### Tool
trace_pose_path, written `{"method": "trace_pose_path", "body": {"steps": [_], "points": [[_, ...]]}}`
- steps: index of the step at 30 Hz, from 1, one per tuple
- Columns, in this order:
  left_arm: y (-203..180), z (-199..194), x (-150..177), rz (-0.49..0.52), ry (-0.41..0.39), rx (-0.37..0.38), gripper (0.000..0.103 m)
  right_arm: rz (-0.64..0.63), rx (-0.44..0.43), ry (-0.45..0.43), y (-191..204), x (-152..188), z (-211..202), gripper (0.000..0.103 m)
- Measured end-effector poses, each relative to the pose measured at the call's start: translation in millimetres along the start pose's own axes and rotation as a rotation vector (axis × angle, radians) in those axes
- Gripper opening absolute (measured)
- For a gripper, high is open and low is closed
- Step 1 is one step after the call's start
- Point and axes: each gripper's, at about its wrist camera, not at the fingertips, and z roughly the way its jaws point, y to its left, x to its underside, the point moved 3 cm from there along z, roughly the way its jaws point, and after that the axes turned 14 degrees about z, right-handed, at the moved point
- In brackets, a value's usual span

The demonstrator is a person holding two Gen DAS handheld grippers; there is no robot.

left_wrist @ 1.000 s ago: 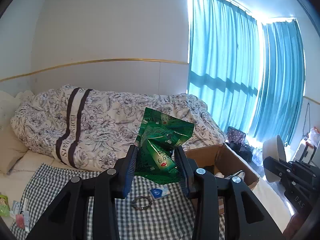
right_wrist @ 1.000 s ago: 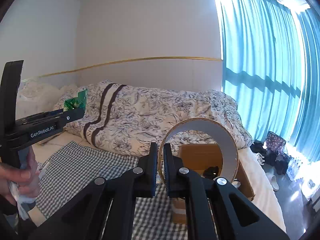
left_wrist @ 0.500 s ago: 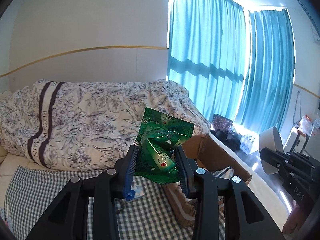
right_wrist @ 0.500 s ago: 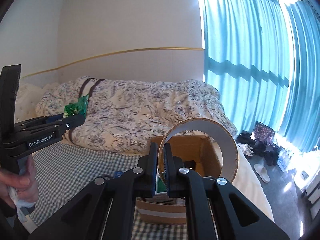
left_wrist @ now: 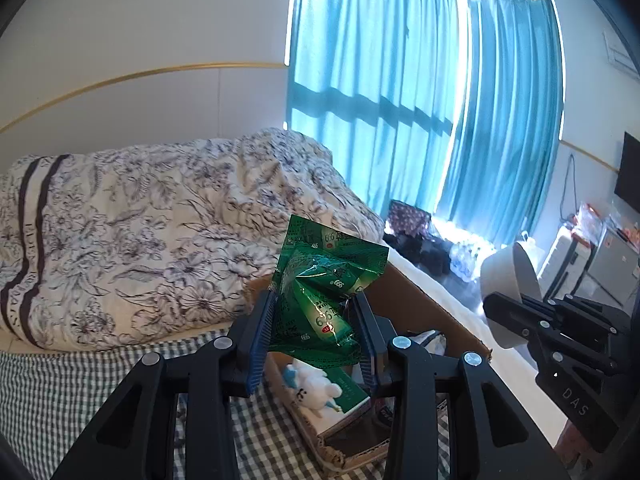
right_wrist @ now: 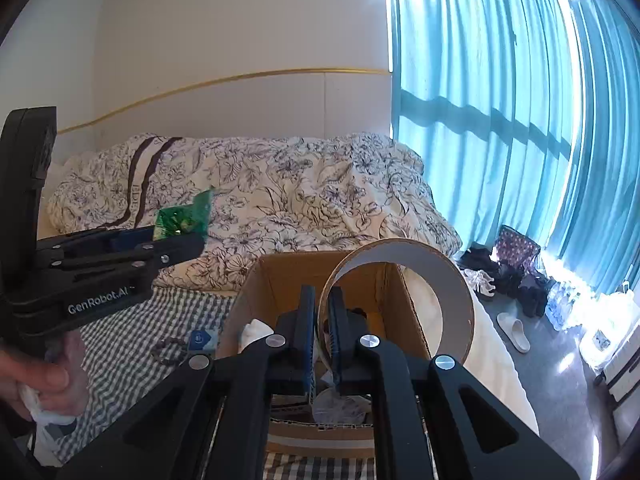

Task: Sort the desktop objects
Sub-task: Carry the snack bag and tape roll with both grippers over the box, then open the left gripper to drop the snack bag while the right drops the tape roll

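My left gripper [left_wrist: 316, 320] is shut on a crumpled green sachet pack [left_wrist: 324, 284], held above the near left corner of an open cardboard box [left_wrist: 436, 312]. In the right wrist view the same pack [right_wrist: 184, 218] sticks out of the left gripper [right_wrist: 180, 240], to the left of the box [right_wrist: 276, 280]. My right gripper [right_wrist: 322, 320] is shut on the rim of a large tape roll [right_wrist: 452, 276], which hangs over the box opening. The left wrist view has that tape roll [left_wrist: 508, 276] at the right, held by the right gripper [left_wrist: 500, 304].
The box holds a white plush toy [left_wrist: 316, 386], a green-edged carton [left_wrist: 344, 404] and other items. On the checked cloth [right_wrist: 124, 344] lie a dark bead bracelet [right_wrist: 170, 350] and a small blue packet [right_wrist: 202, 338]. A floral duvet [right_wrist: 280, 200] lies behind; the floor drops away on the right.
Both grippers have moved right and forward to the box, carrying the green pack and the tape roll. The box is now directly under them; the bracelet and blue packet have slid left of view.
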Motion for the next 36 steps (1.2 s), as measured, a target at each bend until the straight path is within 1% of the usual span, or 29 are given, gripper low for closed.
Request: {"method": "trace_pose_path", "body": {"steps": [6,12,17,24,26,27,28,29,30,31,33,34,36], "points": [[-16,40,3,0.031,0.04,0.052,0.039,0.012,0.022,0.043,-14,8,26,0.007],[-26,77,13,0.026,0.1,0.111,0.039,0.022,0.046,0.086,-27,18,49,0.007],[-32,98,24,0.039,0.14,0.143,0.039,0.025,0.063,0.121,-34,28,65,0.007],[-27,118,40,0.015,0.184,0.17,0.039,0.02,0.084,0.154,-36,41,78,0.007],[-26,122,43,0.009,0.19,0.181,0.044,0.021,0.093,0.163,-36,43,82,0.007],[-26,124,45,0.003,0.195,0.186,0.049,0.021,0.096,0.169,-36,44,83,0.009],[-25,125,45,-0.001,0.2,0.186,0.062,0.018,0.1,0.176,-35,46,85,0.011],[-24,126,45,-0.009,0.202,0.188,0.069,0.015,0.105,0.181,-35,46,86,0.014],[-23,126,45,-0.017,0.197,0.194,0.073,0.013,0.11,0.185,-34,48,87,0.02],[-22,124,44,-0.022,0.19,0.198,0.073,0.013,0.111,0.185,-33,48,87,0.027],[-21,121,42,-0.023,0.178,0.195,0.073,0.026,0.11,0.175,-32,47,84,0.066],[-20,118,40,-0.022,0.171,0.188,0.073,0.032,0.105,0.163,-32,46,81,0.068],[-17,114,37,-0.026,0.16,0.181,0.073,0.035,0.104,0.148,-31,44,75,0.068]]}}
